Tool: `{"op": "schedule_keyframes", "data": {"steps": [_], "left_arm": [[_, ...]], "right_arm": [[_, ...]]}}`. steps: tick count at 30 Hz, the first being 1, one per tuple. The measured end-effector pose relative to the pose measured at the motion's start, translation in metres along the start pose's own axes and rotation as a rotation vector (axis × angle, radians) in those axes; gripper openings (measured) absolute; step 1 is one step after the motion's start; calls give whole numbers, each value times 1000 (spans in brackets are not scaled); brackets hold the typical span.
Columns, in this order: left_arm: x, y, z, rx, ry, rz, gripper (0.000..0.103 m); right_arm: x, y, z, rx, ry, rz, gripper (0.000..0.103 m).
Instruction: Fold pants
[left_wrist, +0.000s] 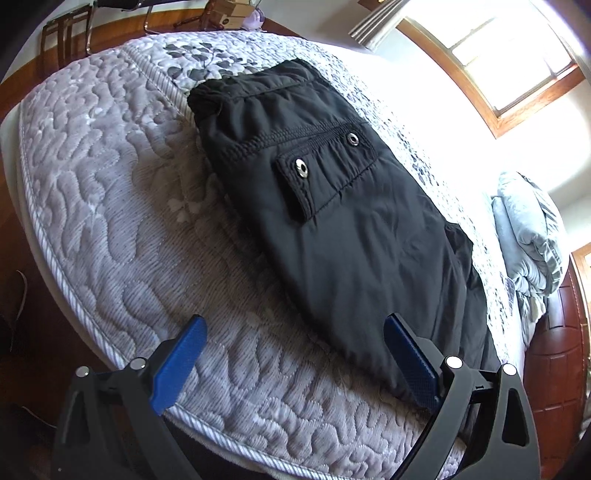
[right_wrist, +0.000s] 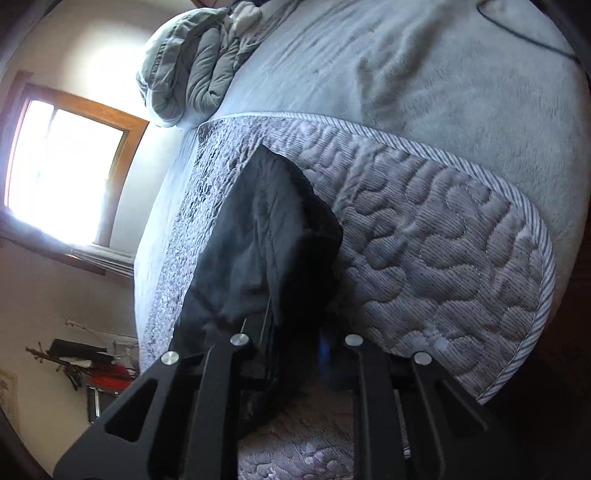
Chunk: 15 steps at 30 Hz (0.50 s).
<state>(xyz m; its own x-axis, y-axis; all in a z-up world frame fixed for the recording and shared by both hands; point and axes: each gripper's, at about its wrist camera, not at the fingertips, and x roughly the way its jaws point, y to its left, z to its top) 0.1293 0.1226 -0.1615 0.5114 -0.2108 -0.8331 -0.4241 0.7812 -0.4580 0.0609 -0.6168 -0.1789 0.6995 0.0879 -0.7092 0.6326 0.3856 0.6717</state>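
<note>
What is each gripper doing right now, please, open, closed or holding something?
Left gripper: open, holding nothing.
Right gripper: closed on the black pants.

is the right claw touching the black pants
Touching. The right wrist view shows the right claw shut on a fold of the black pants, the cloth bunched between its arms over the quilted mattress.

LIGHT: hard daylight from the wood-framed window (left_wrist: 517, 62), blown out to white in both views | GLARE: washes the far side of the grey quilted mattress (left_wrist: 110, 184) | SHADOW: folded black padded pants (left_wrist: 332, 221) lose detail (near-black in right view) | OPTICS: fisheye bending, dark vignetted corners | BLUR: slight, near right-view bottom edge
</note>
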Motion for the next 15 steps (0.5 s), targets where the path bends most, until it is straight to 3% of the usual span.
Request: {"op": "schedule_keyframes", "data": {"steps": [3, 8, 15], "left_arm": [[-4, 2, -3, -5, 9, -16, 97], [-5, -4, -4, 4, 10, -33, 97], [-5, -11, -3, 1, 9, -51, 97]], "right_arm": [[-14, 42, -6, -134, -62, -44, 15], [-28, 115, -23, -347, -116, -47, 15], [-26, 187, -56, -524, -88, 34, 15]]}}
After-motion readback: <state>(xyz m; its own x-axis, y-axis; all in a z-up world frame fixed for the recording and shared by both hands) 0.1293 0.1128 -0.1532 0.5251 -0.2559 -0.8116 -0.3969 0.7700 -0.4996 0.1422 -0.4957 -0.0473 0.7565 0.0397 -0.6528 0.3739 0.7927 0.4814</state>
